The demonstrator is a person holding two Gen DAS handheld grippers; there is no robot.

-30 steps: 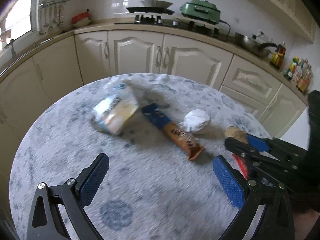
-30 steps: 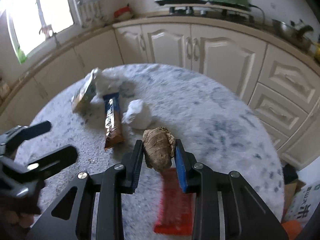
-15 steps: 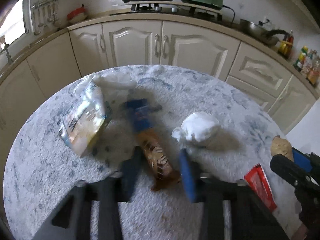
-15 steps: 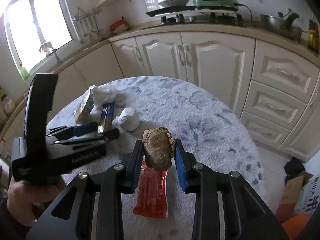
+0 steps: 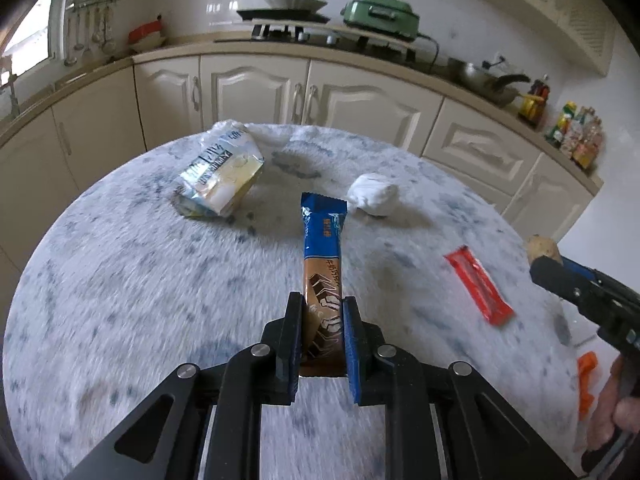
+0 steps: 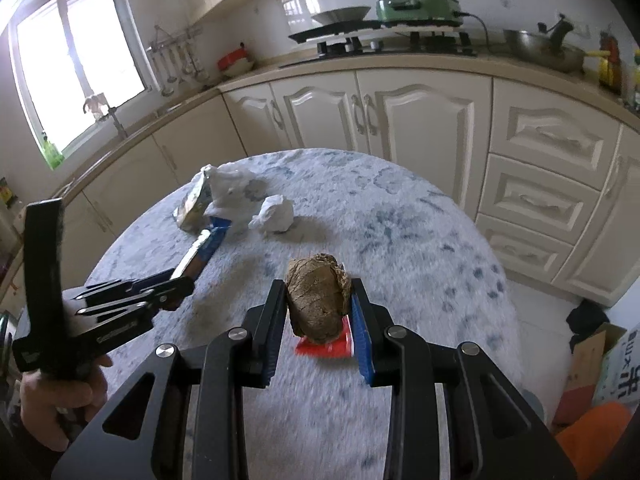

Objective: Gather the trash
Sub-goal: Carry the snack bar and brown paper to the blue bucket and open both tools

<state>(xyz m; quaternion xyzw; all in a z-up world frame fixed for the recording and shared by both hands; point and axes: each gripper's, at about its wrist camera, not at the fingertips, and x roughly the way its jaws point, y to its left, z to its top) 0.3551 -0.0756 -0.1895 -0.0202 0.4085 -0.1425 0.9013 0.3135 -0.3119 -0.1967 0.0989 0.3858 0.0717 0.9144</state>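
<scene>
Clamping now: your left gripper (image 5: 322,334), spread wide a second ago, is pinching the blue-and-brown snack wrapper (image 5: 323,276) off the round marble table (image 5: 120,300). Your right gripper (image 6: 318,312) is still pinching the crumpled brown paper wad (image 6: 318,300), so both are loaded for binning.

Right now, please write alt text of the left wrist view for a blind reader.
The left gripper is shut on a blue-and-brown snack bar wrapper above a round marble table. A red wrapper, white crumpled tissue and foil snack bag lie there.
</scene>
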